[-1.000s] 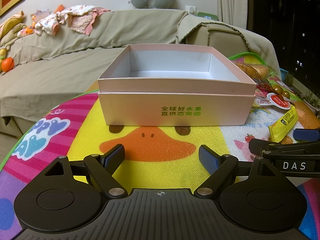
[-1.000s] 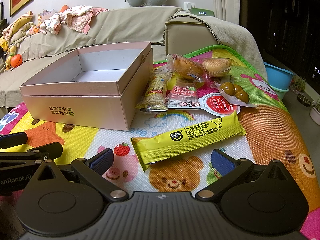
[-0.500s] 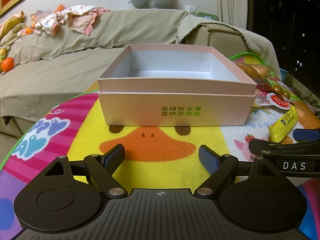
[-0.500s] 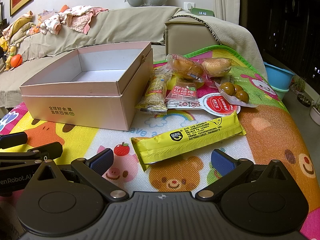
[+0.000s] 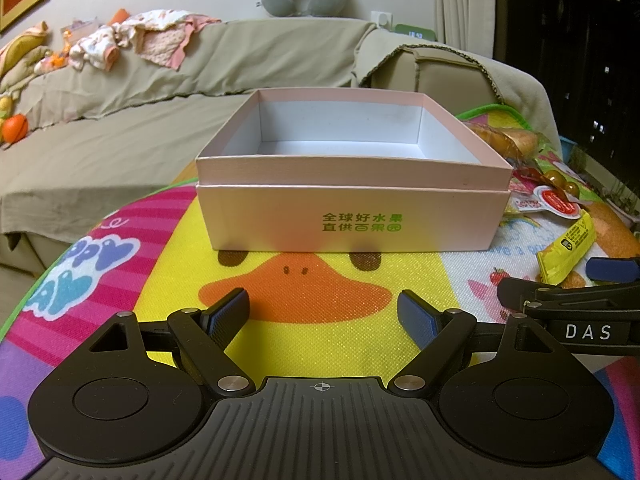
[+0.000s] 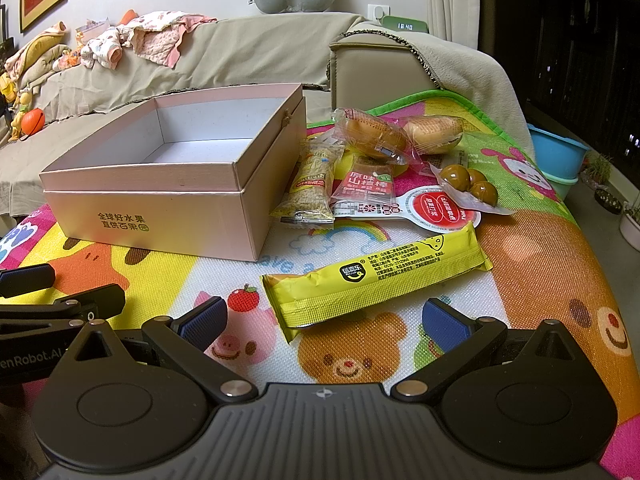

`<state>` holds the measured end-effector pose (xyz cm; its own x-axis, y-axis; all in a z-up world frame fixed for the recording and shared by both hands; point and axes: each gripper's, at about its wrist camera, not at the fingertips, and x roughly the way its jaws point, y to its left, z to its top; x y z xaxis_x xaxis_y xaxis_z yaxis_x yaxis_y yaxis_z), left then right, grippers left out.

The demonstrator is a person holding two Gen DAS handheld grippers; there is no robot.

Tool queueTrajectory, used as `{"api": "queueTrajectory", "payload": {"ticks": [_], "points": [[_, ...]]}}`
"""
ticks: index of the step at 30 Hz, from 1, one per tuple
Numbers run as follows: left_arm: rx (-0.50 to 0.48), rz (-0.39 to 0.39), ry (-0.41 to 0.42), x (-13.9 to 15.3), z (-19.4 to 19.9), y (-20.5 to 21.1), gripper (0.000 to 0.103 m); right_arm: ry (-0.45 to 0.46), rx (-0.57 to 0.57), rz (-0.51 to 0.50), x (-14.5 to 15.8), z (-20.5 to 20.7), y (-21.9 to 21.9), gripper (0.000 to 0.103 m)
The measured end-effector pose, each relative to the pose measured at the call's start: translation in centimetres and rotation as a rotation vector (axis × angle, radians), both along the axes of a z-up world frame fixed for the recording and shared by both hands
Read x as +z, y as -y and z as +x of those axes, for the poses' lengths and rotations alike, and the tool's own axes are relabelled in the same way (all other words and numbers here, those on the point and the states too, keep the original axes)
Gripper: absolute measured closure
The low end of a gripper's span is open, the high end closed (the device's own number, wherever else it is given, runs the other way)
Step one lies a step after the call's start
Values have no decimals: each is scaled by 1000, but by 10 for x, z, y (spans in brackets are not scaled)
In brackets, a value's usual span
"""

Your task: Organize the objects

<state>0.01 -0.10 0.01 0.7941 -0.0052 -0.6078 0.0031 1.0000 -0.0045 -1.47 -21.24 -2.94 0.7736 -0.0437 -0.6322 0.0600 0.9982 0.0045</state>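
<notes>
Pink box empty; both claws agape, yellow packet nearest.

Mat: we're seeing a cartoon play mat carrying everything.
Box: a pink box is sitting left.
Snacks: a yellow bar, buns, eggs are lying beside it.

— Where does your left wrist view look from?
— Low over the play mat, squarely facing the pink box, close.
— And your right?
— Just beside it, angled left; both share the pink box and yellow packet.
</notes>
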Motion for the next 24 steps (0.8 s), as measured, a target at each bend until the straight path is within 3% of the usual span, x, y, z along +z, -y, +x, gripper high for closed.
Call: {"api": "queueTrajectory", "payload": {"ticks": [13, 24], "points": [[-1, 9, -1, 0, 1, 2, 16, -5, 1, 11, -2, 2, 1, 0], [-1, 11, -1, -1, -1, 2, 16, -130, 15, -2, 6, 9, -2, 0]]}}
